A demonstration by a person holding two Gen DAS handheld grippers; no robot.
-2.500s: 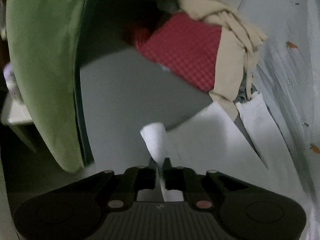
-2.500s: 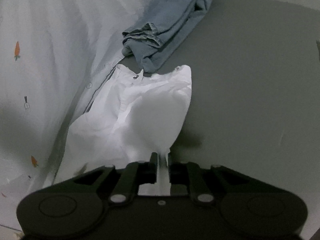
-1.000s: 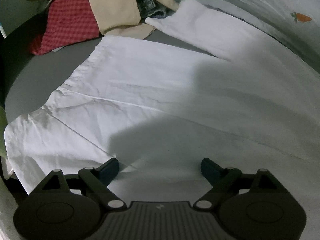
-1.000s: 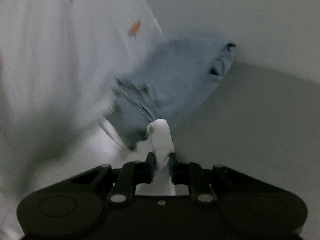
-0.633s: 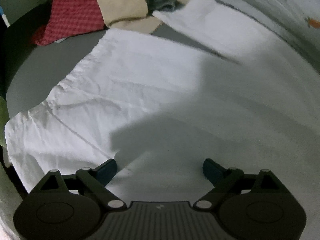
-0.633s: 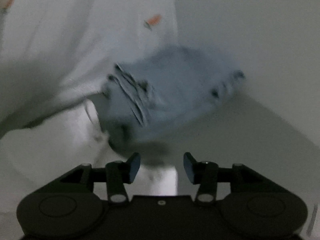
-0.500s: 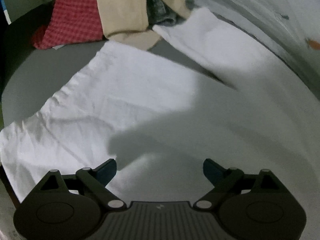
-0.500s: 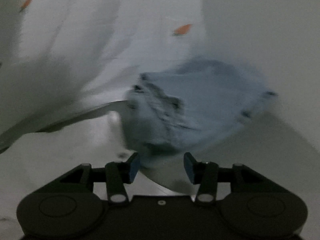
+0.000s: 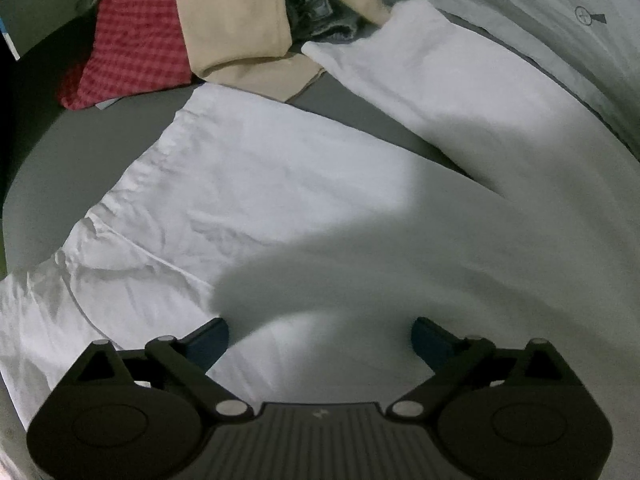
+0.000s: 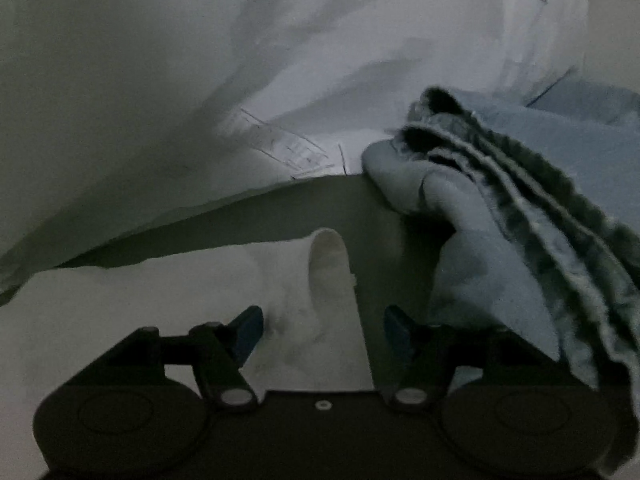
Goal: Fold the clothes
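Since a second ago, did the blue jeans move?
Cannot tell. The blue jeans slid from middle to right in the right wrist view, but so did the carrot-print sheet behind them, so the camera swung.

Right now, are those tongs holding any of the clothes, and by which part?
Nothing is held. The left tongs stand wide open above the white garment. The right tongs have just been opening; its corner lies loose between them.

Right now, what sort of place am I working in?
Most likely a bedroom, working on a bed: a grey sheet underfoot, a carrot-print duvet bunched alongside, and a laundry heap of beige and red checked garments waiting beyond the spread white garment.
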